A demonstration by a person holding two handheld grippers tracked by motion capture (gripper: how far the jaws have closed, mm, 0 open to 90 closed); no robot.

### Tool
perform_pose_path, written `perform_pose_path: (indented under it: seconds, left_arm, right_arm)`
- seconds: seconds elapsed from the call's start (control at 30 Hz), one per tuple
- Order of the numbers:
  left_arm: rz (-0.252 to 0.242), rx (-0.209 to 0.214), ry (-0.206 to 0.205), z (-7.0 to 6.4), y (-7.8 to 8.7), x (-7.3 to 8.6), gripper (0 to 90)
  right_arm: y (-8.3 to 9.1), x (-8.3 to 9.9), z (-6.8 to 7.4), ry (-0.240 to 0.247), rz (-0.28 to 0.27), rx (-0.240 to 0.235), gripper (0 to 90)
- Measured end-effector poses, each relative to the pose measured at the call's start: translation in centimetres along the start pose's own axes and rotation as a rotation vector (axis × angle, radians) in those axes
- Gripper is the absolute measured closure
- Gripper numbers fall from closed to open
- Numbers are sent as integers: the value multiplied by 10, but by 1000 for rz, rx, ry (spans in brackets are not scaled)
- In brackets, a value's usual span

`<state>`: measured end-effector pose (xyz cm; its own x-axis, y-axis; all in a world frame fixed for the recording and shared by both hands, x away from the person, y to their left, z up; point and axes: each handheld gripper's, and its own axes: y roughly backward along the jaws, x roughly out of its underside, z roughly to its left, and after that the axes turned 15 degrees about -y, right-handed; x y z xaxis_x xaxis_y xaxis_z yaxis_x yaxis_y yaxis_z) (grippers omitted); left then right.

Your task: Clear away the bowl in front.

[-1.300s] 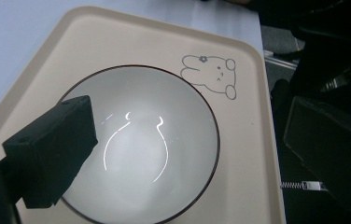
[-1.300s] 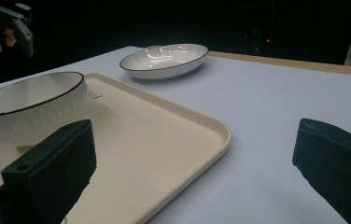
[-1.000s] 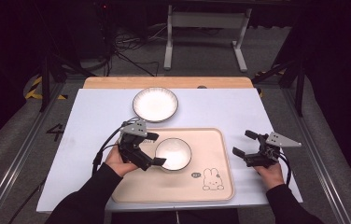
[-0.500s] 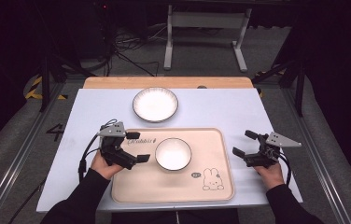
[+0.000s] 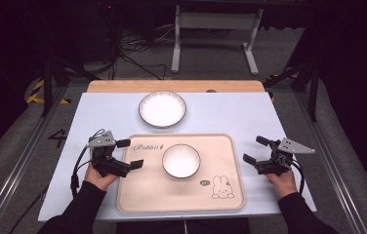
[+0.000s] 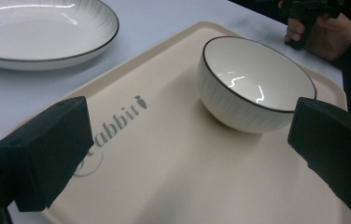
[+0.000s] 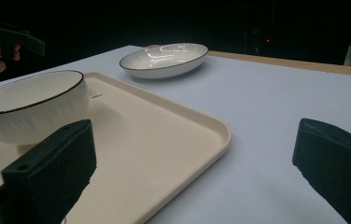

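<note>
A white bowl (image 5: 181, 160) with a dark rim stands upright in the middle of a beige tray (image 5: 181, 200) printed with "Rabbit" and a rabbit drawing. My left gripper (image 5: 130, 153) is open over the tray's left edge, a short gap left of the bowl, with nothing between its jaws. In the left gripper view, the bowl (image 6: 257, 84) sits ahead and to the right on the tray (image 6: 164, 172). My right gripper (image 5: 254, 149) is open just beyond the tray's right edge. In the right gripper view, the bowl (image 7: 29, 107) is at the left on the tray (image 7: 164, 135).
A white shallow plate (image 5: 162, 108) lies on the pale table (image 5: 230, 112) just beyond the tray; it also appears as the plate (image 6: 43, 32) and the plate (image 7: 164, 58). A wooden strip (image 5: 172, 86) runs along the table's far edge.
My left gripper has drawn back to the left, from the bowl's left rim to the tray's left edge. The bowl stays in place on the tray. The right gripper has not moved.
</note>
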<state>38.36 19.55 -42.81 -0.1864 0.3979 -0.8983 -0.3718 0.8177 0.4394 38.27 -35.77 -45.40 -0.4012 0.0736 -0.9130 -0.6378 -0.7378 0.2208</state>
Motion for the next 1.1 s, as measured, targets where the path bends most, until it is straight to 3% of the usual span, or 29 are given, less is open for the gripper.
perform_pose_path:
  seconds: [0.2,0.3,0.43,0.7,0.9,0.97,1.1]
  left_arm:
    - [-14,-32,16,6,9,16,5]
    - [-40,-72,26,9,16,26,5]
    - [-60,-84,60,13,19,36,5]
    - [-83,-103,68,12,21,38,4]
    - [-111,-128,120,14,25,44,4]
    - [-139,-151,157,16,28,48,4]
    - [-147,-155,173,18,28,49,4]
  right_arm:
    - [0,0,0,0,1,-1,1]
    - [0,0,0,1,1,-1,1]
    - [0,0,0,2,1,-2,1]
    - [0,0,0,0,0,-3,1]
    - [0,0,0,-2,-1,-4,1]
    - [0,0,0,-2,-1,-4,1]
    - [0,0,0,-2,-2,-4,1]
